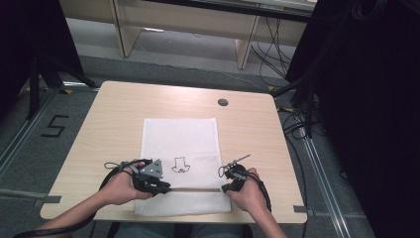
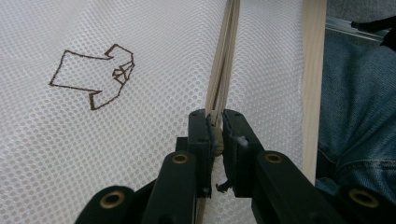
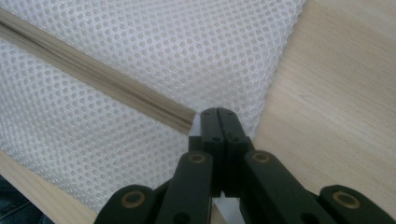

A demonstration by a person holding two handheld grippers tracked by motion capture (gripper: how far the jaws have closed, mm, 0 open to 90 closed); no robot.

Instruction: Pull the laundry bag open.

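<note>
My left claw (image 2: 215,122) is nipped tight on the zipper pull (image 2: 217,140); my right claw (image 3: 218,115) is fully closed, pinching the mesh bag (image 3: 140,56) by the zipper's (image 3: 93,77) end, near the surface's (image 1: 114,124) front edge.

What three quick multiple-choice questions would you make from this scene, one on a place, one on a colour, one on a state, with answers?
1. Where does the zipper run on the white mesh bag?
A. near the person's edge
B. along the far edge
C. across the middle

2. What colour is the outline drawing on the mesh?
A. red
B. dark brown
C. green

3. How do the right gripper jaws stand?
A. wide open
C. closed together
B. half open

Answers: 1 A, the beige strip lies between both grippers; 2 B, brown lines show close up; 3 C, jaw tips meet at the bag's corner.
</note>
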